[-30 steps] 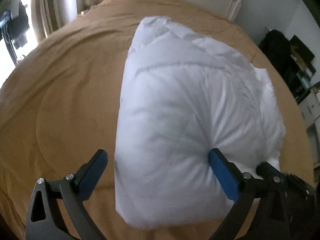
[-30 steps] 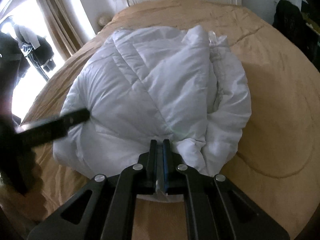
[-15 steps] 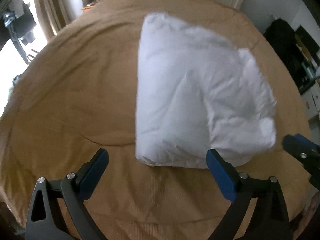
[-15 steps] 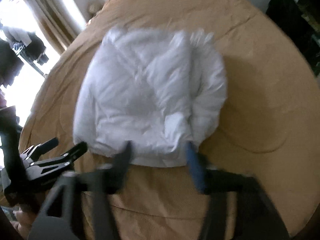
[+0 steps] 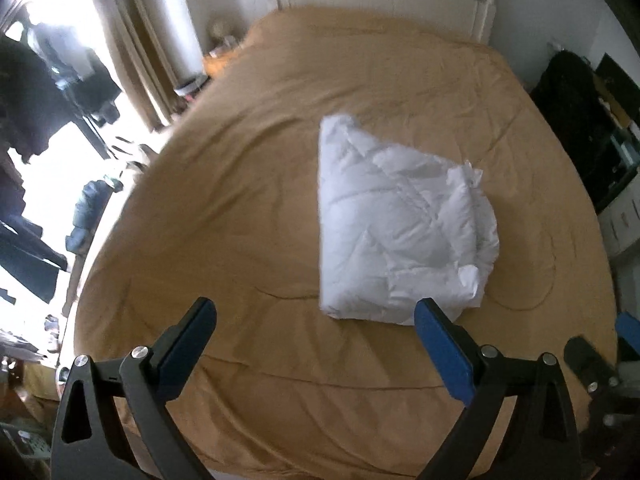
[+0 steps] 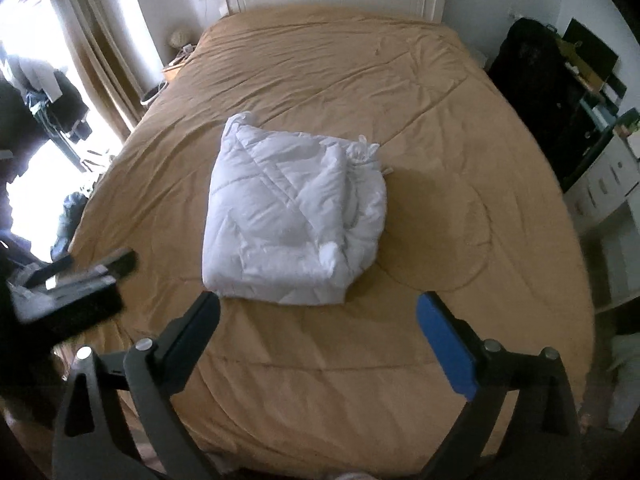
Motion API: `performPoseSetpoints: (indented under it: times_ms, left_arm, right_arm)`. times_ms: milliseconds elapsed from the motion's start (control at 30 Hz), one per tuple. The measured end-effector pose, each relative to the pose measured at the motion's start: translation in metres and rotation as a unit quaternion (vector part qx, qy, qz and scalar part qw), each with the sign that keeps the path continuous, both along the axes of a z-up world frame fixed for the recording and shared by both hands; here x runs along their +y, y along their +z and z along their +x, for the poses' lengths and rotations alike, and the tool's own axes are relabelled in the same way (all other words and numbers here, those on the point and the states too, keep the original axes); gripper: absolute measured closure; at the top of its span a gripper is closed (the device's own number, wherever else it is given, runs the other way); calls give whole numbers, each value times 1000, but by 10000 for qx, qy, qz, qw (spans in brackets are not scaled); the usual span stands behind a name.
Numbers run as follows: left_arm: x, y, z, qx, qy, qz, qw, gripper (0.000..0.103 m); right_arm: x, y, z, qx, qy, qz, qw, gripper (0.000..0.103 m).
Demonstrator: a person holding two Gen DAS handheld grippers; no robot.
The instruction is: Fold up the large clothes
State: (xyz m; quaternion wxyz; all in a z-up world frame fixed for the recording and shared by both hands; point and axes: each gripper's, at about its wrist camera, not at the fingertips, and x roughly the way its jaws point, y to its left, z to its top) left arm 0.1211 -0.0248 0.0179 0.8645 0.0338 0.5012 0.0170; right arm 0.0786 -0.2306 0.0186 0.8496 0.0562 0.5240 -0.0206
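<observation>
On the bed [image 6: 400, 80], toward its middle and a little nearer my end, the white padded garment [image 6: 288, 216] lies folded into a compact, puffy bundle on the tan cover. Both tools hang above the foot of the bed, well apart from it. My left gripper [image 5: 316, 328] has its jaws spread wide with nothing between them, and my right gripper [image 6: 320, 320] is the same, wide apart and empty. I judge the fold to be close to done, so what matters now is checking it. The right side of the bundle looks loose, with rumpled layers and a tie sticking out, while the left edge and near edge run fairly straight. If I tidy it, I would press down on the loose side and tuck those layers under. Padding like this springs back, so I would push slowly.
</observation>
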Motion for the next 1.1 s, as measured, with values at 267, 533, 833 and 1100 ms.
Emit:
performPoseSetpoints:
  times_ms: [267, 533, 833, 1100]
  left_arm:
    - [7, -7, -39, -24, -99, -186, 9998, 1]
    - [7, -10, -40, -105, -131, -105, 9998, 1]
    - [12, -23, -29, 180, -106, -258, 9994, 1]
    - [5, -31, -26, 359, -161, -252, 9989, 1]
  right_arm:
    - [2, -31, -23, 379, 23, 16, 9993, 2]
    - [2, -33, -22, 375, -88, -199, 9991, 2]
    - [4, -35, -22, 438, -55, -178, 9989, 2]
    - [13, -38, -23, 518, 24, -169, 9985, 2]
